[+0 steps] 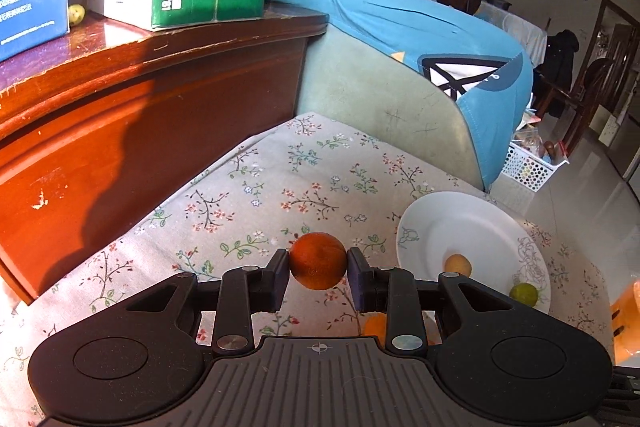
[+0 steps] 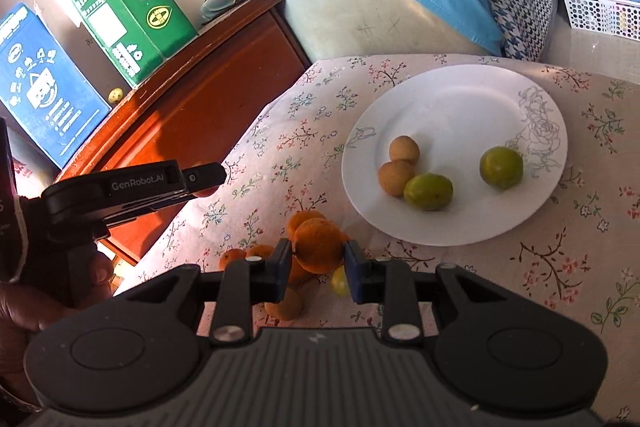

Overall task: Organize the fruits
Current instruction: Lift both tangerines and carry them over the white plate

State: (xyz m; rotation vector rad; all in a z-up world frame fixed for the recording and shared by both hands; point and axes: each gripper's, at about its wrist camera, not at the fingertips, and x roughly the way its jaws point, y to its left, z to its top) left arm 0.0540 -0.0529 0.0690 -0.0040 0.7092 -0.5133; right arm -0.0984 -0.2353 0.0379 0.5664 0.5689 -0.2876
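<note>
My left gripper [image 1: 318, 263] is shut on an orange [image 1: 318, 261] and holds it above the floral cloth, left of the white plate [image 1: 440, 223]. My right gripper [image 2: 316, 259] is shut on another orange [image 2: 318, 245] just above a pile of oranges [image 2: 260, 251] and a small yellow fruit [image 2: 339, 281] on the cloth. The white plate [image 2: 452, 107] lies beyond it and holds two tan round fruits [image 2: 404, 149] and two green fruits [image 2: 501, 167]. The left gripper's body [image 2: 132, 183] shows at the left in the right wrist view.
A red-brown wooden cabinet [image 1: 140, 99] stands along the left with a green carton [image 2: 128, 11] and a blue carton [image 2: 44, 87] on it. A sofa arm with a blue cloth [image 1: 420, 27] lies behind the table. A white basket [image 2: 596, 7] sits far right.
</note>
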